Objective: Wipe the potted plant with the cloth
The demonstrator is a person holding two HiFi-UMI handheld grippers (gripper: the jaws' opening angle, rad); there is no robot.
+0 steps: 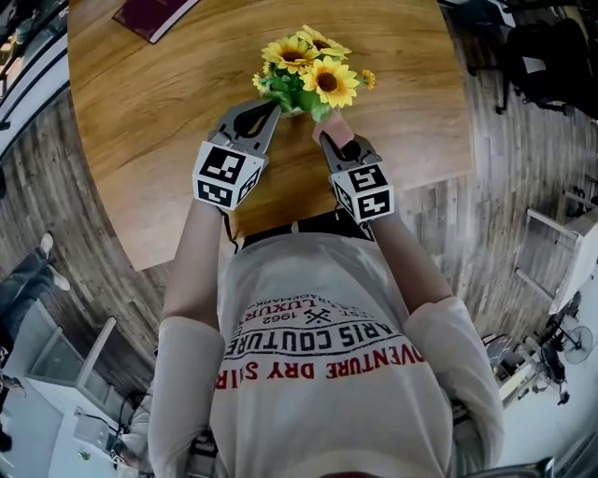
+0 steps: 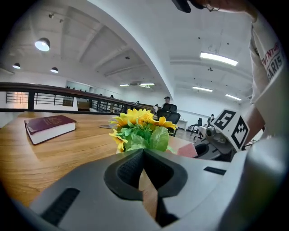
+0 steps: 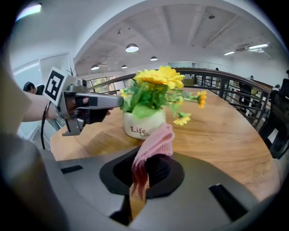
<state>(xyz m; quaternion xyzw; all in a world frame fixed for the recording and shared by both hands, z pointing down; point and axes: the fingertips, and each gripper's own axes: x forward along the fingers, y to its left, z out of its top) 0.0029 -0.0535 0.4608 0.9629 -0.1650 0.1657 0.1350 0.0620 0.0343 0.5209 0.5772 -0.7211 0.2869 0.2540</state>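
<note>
A white pot [image 3: 143,126] of yellow sunflowers [image 1: 308,73] and green leaves stands on the round wooden table [image 1: 149,121]. My right gripper [image 3: 143,158] is shut on a folded pink cloth [image 3: 156,145], whose end sticks out just short of the pot; the cloth [image 1: 334,130] lies against the plant's right side. My left gripper [image 1: 264,111] is shut with nothing between its jaws, its tip at the plant's left side by the leaves [image 2: 144,137]. The left gripper [image 3: 97,101] reaches in level with the foliage.
A dark red book [image 2: 48,127] lies on the far left of the table, also seen as the book [image 1: 154,14] at the top edge. The table's near edge [image 1: 280,219] is close to my body. Chairs and desks stand beyond.
</note>
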